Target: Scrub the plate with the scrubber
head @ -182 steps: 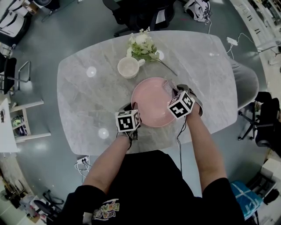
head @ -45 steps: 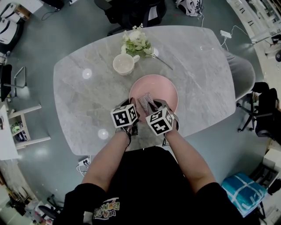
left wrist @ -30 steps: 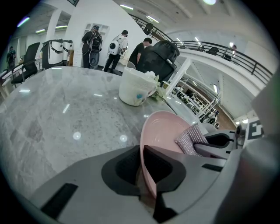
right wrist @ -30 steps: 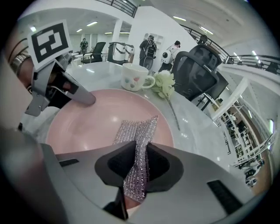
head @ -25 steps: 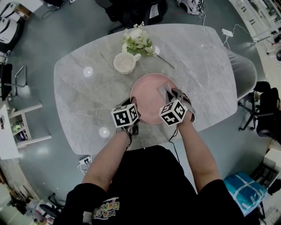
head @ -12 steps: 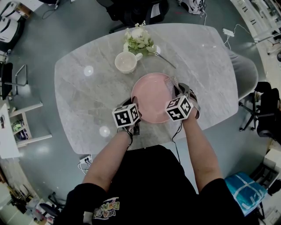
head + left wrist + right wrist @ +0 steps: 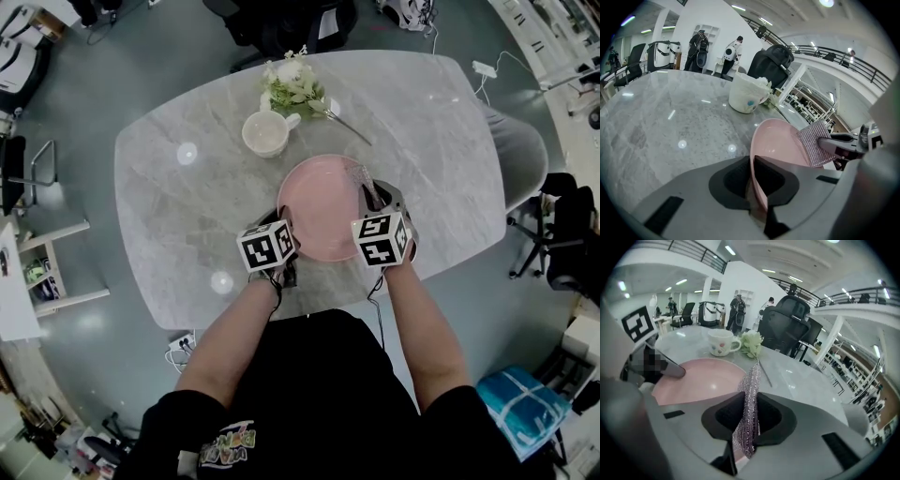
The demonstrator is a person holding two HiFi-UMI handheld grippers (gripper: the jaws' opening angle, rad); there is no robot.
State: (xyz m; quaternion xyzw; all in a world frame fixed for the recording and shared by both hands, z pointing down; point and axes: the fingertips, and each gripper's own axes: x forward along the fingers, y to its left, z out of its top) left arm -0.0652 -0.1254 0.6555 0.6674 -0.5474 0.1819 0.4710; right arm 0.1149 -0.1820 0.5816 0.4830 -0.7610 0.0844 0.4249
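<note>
On the table, our left gripper pinches the plate at 8 o'clock. The right gripper clamps the scrubber; we should press it flat from 3 o'clock.

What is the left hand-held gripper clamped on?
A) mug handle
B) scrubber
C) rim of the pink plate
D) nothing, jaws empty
C: in the left gripper view the left hand-held gripper pinches the near rim of the pink plate, while the scrubber is gripped in the right hand-held gripper.
</note>
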